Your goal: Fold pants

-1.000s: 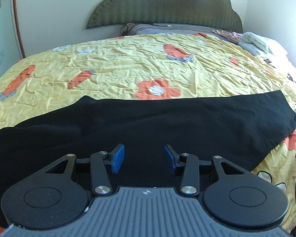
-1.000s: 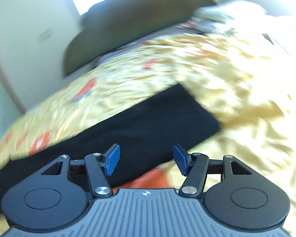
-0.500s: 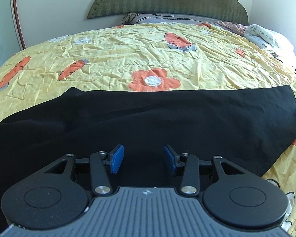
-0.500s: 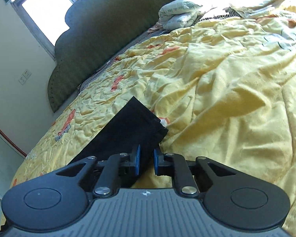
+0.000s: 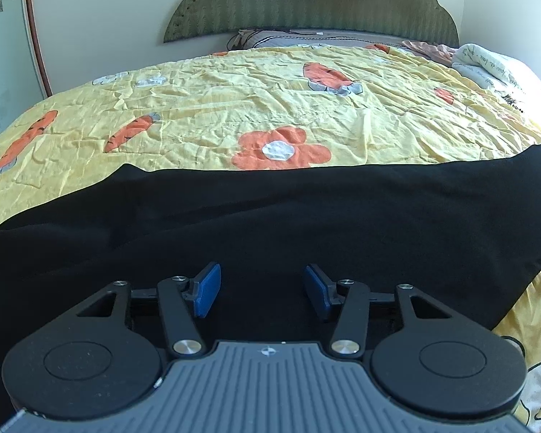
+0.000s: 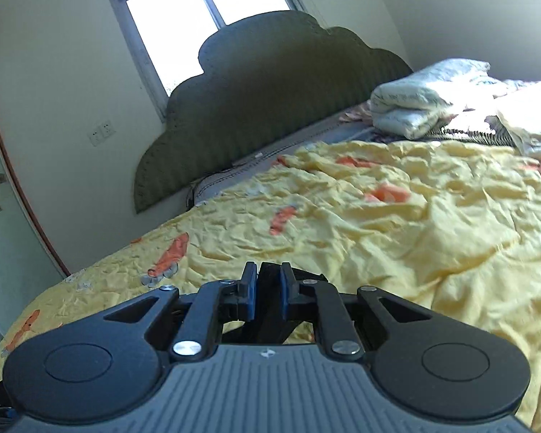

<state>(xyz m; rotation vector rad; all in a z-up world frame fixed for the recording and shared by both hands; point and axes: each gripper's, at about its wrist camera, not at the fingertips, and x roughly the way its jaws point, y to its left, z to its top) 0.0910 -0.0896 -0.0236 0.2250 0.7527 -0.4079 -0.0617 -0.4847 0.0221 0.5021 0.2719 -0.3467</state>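
Black pants (image 5: 270, 223) lie spread across the near part of the bed (image 5: 234, 115), running from the left edge of the left wrist view to the right edge; far hem line straight, cloth fairly flat, a few soft creases on the left

Bedspread yellow, wrinkled, printed with orange carrots and an orange flower (image 5: 281, 148) just beyond the pants' far edge. Green scalloped headboard (image 5: 306, 3) against the wall; striped pillow below it; folded white bedding (image 6: 414, 104) at the far right corner of the bed. Window (image 6: 184, 18) above the headboard in the right wrist view

Left tool (image 5: 262, 290): jaws apart and just been opening a little further; blue pads (image 5: 207, 288) over the black cloth, nothing pinched between them. Whether the tips touch the fabric, cannot tell

Right tool (image 6: 267, 288): jaws drawn close together and clamped on a bunched fold of the black pants (image 6: 267, 310), which fills the narrow gap between the pads and hangs below them. Tool sits above the yellow bedspread, pointing toward the headboard; the far bedspread looks slightly smeared
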